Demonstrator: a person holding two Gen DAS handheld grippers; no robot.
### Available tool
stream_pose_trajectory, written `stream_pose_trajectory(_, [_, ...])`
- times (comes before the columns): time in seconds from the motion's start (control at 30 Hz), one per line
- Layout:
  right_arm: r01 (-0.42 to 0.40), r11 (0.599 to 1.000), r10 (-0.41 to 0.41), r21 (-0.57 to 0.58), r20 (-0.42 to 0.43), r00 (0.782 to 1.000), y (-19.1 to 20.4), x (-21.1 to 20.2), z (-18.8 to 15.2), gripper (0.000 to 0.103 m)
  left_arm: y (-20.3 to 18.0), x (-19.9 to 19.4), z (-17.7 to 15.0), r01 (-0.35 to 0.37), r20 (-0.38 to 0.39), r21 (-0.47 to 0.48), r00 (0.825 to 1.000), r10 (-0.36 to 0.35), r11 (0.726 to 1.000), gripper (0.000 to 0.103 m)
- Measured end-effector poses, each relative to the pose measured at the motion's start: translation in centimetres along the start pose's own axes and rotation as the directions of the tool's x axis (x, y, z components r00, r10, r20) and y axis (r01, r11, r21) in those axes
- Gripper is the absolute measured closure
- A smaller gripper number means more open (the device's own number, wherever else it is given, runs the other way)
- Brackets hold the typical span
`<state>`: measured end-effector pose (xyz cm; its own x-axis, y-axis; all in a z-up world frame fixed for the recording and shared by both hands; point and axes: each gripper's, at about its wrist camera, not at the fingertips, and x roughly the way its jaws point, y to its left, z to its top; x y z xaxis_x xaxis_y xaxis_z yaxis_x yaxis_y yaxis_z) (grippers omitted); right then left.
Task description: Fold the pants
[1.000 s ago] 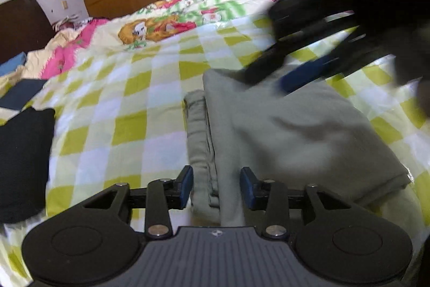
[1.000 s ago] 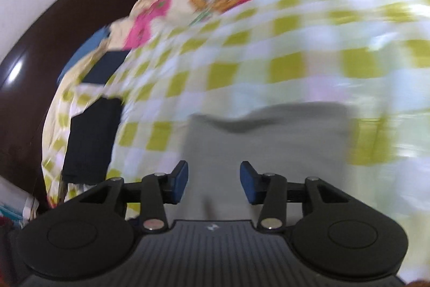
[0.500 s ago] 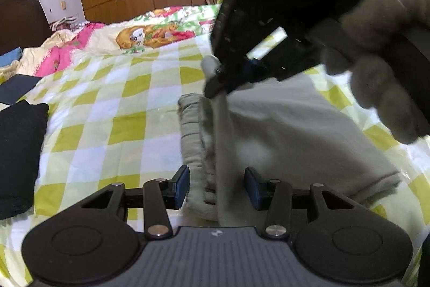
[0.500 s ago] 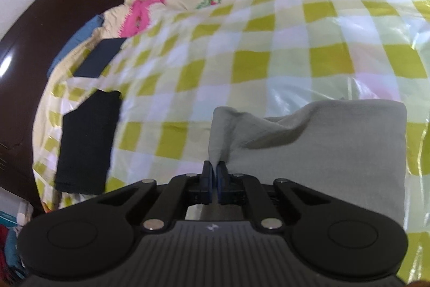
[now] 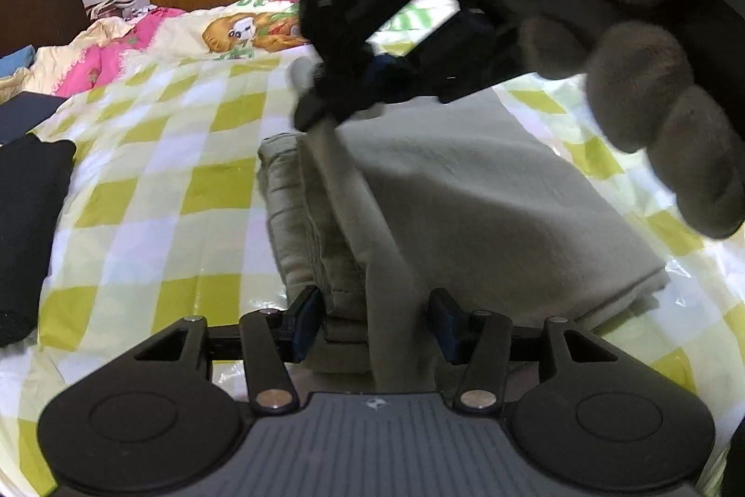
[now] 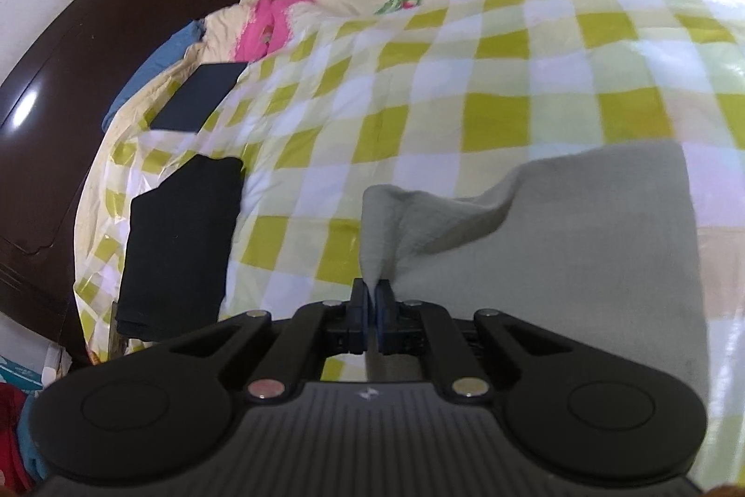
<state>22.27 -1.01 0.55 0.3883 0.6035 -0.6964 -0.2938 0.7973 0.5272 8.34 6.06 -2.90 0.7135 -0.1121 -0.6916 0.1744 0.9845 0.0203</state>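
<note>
Pants [image 5: 489,189], grey-green and already folded into a thick rectangle, lie on the checked bedsheet [image 5: 153,189], filling the centre and right of the left wrist view with their long axis running from the bottom of the frame toward the upper middle. Nearest the lens, the left gripper [image 5: 375,322] stands with its jaws apart and has just been opening further; the near left corner of the bundle, where the layered edges stack, sits between the pads, and I cannot tell whether either pad touches it. Farther up, at upper centre, the right gripper [image 5: 321,101], held by a gloved hand [image 5: 652,101], is clamped on the far left corner of the top layer and holds it raised off the pile. The right wrist view confirms this, cloth pinched into a peak between its closed jaws [image 6: 371,310].

Both corners of the left edge are thus within reach, and the coming fold probably carries that edge rightward across the frame. Open sheet lies to the left; a black folded garment [image 5: 28,236] sits well apart at the left margin.
</note>
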Motion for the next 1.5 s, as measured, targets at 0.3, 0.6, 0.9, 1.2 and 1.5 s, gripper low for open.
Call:
stream_pose_trajectory(0.3, [0.012,1.000,-0.012,0.004,-0.049,0.999,0.0,4.6,-0.4,0.091,0.2,-0.3,-0.3,-0.017,-0.004,-0.004,1.000,0.017,1.000,0.038])
stream_pose_trajectory(0.6, [0.075,0.977,-0.061,-0.201,0.074,0.995,-1.1,-5.0,-3.9,0.076,4.2,-2.6,-0.4,-0.014,-0.011,-0.155,1.000,0.012,0.988,0.037])
stream_pose_trajectory(0.9, [0.052,0.816,-0.061,-0.576,0.003,0.998,2.9,-5.4,-13.2,0.078,5.3,-2.2,1.6,-0.062,-0.005,-0.094,0.998,0.062,0.994,0.035])
stream_pose_trajectory(1.2, [0.112,0.713,-0.103,-0.692,0.054,0.993,5.3,-2.2,-15.0,0.077,6.9,0.0,5.1,0.051,-0.032,-0.077,0.998,-0.053,0.996,0.033])
stream_pose_trajectory(1.5, [0.149,0.798,-0.135,-0.584,0.068,0.988,3.5,-1.6,-13.9,0.089,6.5,4.2,6.8,0.022,-0.065,-0.056,0.998,-0.026,0.998,0.050])
